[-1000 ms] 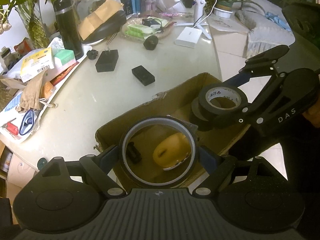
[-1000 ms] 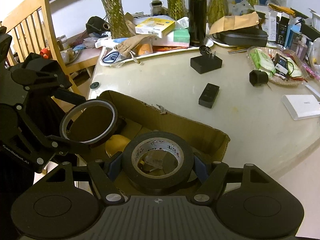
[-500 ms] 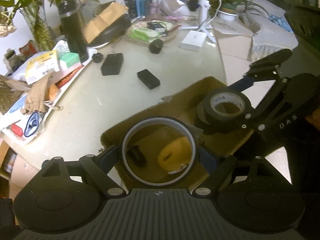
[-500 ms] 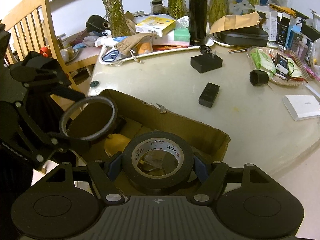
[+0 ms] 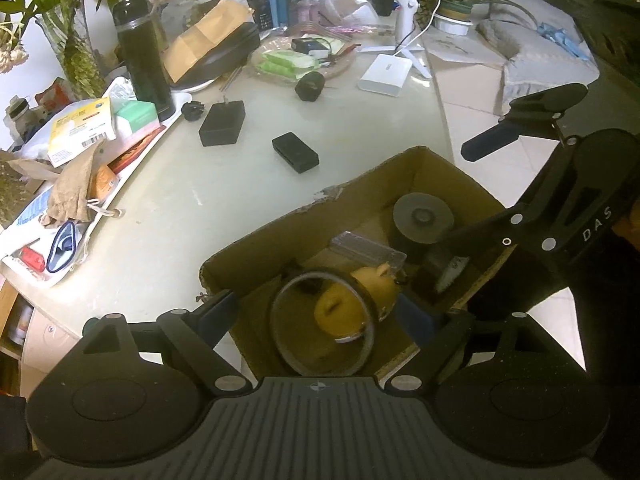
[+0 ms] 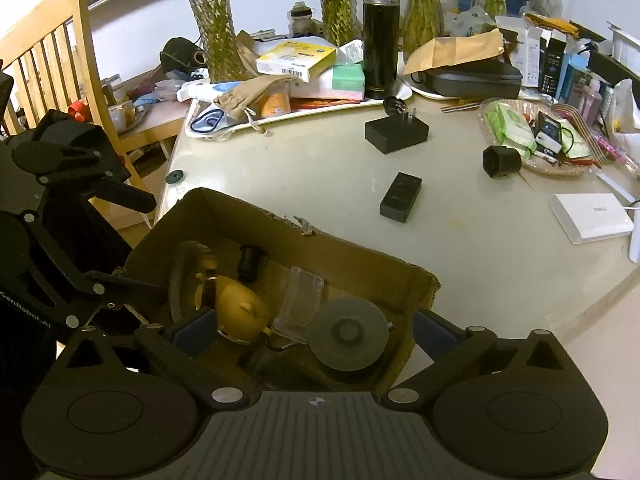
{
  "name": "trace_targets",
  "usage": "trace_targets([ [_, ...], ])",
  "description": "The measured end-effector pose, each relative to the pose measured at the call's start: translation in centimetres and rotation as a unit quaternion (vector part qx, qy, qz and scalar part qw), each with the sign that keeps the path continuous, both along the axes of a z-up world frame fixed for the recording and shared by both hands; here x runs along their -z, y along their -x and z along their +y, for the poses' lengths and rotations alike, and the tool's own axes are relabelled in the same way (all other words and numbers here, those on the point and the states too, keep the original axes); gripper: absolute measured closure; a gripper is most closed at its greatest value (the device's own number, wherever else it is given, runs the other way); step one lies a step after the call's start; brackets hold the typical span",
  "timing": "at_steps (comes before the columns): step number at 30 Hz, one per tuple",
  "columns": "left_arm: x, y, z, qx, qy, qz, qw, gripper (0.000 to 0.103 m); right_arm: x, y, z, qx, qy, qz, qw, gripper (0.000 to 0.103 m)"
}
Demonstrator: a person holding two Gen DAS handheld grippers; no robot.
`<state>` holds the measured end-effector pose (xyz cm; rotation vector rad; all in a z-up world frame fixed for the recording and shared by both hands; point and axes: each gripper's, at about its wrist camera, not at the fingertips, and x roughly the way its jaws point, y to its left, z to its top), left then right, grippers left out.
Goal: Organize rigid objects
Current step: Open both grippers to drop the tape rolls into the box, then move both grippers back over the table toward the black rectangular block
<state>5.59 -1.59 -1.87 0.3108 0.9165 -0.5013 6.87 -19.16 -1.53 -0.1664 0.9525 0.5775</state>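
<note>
From the left wrist view, the left gripper (image 5: 322, 320) hangs over the near end of the cardboard box (image 5: 280, 226), its jaws spread wide; the thin tape ring (image 5: 322, 322) sits between the fingers, though whether the pads touch it I cannot tell. Through the ring shows a yellow piggy bank (image 5: 348, 306) lying in the box, with a clear plastic case (image 5: 368, 249) and a black tape roll (image 5: 423, 216) further along. The other gripper reaches in from the right edge. On the pale table (image 5: 160, 220) beyond the box lie a small black block (image 5: 295, 152) and a black adapter (image 5: 222, 123), well apart from it. From the right wrist view, the right gripper (image 6: 308, 326) is over the box (image 6: 360, 252) with its jaws opening, already as wide as the box's end, and nothing is gripped. The black tape roll (image 6: 349, 334) lies flat on the box floor between the fingers, just beside the clear plastic case (image 6: 300, 300) and the piggy bank (image 6: 238, 312). A black flask (image 6: 380, 38) stands upright at the table's far side.
</note>
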Motion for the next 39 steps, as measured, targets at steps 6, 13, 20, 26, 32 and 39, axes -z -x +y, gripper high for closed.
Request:
trace_targets([
  [6,0.0,0.0,0.0,-0.002,0.0,-0.001,1.0,0.015,0.0,0.0,0.0,0.003,-0.001,0.0,1.0,0.0],
  [13,-0.1,0.0,0.0,-0.005,-0.001,0.001,1.0,0.016,0.0,0.0,-0.1,0.006,-0.001,0.001,1.0,0.0],
  [20,-0.4,-0.2,0.5,-0.027,0.007,-0.012,0.9995,0.016,-0.2,-0.1,-0.1,0.017,-0.003,-0.008,1.0,0.0],
  [26,-1.1,-0.7,1.2,-0.064,0.03,-0.03,0.9971,0.016,-0.8,-0.4,-0.6,0.042,-0.01,-0.023,0.999,0.0],
  [32,-2.1,-1.2,1.9,-0.099,0.046,-0.058,0.9924,0.016,-1.4,-1.0,-1.3,0.07,-0.015,-0.04,0.997,0.0],
  [39,-2.7,-1.8,2.5,-0.125,0.059,-0.079,0.9872,0.016,-2.0,-1.8,-2.0,0.107,-0.029,-0.053,0.992,0.0],
])
